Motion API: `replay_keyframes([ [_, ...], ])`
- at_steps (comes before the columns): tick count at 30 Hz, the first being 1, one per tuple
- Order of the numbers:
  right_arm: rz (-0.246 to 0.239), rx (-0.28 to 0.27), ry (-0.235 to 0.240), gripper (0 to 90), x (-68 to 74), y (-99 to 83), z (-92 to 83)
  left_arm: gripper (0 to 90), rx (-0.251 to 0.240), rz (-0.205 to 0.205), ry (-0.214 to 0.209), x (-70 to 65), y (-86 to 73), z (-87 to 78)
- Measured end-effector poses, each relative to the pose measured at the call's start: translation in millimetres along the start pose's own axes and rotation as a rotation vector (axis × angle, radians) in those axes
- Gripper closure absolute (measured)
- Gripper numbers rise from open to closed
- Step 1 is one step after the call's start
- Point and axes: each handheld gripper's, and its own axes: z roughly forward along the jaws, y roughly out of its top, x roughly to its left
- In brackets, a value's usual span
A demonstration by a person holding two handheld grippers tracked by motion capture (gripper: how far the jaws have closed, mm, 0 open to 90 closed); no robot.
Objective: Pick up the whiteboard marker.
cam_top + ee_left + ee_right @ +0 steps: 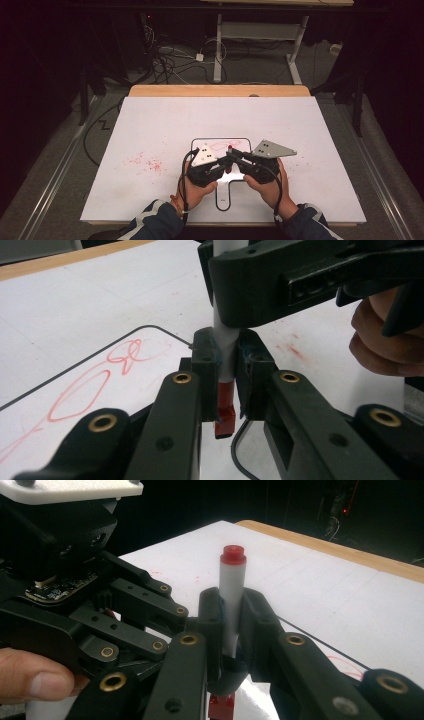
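Above the white table (pixel 150 130), both grippers' fingers pinch the upright marker (pixel 232 600), red cap (pixel 225 412) down.

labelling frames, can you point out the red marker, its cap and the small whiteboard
red marker (pixel 232 587), right gripper view, on its white barrel.
cap (pixel 225 412), left gripper view, on the red cap's side.
small whiteboard (pixel 212 144), high view, on a bare patch near its top edge.

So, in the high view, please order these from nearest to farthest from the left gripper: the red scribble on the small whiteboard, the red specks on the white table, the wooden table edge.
Measured from the left gripper:
1. Red scribble on the small black-rimmed whiteboard, just beyond the jaws.
2. Red specks on the white table, off to the left.
3. Wooden table edge, at the far side.
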Motion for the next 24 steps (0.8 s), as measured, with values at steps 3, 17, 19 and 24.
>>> replay_keyframes([
  [3, -0.006, 0.005, 0.001, 81.2, 0.0, -0.1, 0.4, 78.6, 0.007, 0.009, 0.007, -0.2, -0.3, 0.4],
  [17, -0.017, 0.025, -0.002, 80.2, -0.1, -0.4, 2.2, 78.7, 0.028, 0.054, 0.018, -2.8, -0.1, 1.7],
  [19, -0.018, 0.028, -0.006, 79.4, 0.2, -0.7, 2.8, 78.7, 0.029, 0.060, 0.014, -3.9, -0.1, 2.1],
  [24, -0.031, 0.022, -0.009, 81.1, 2.0, -1.1, 3.4, 78.7, 0.027, 0.061, 0.014, -4.0, -0.1, 1.9],
])
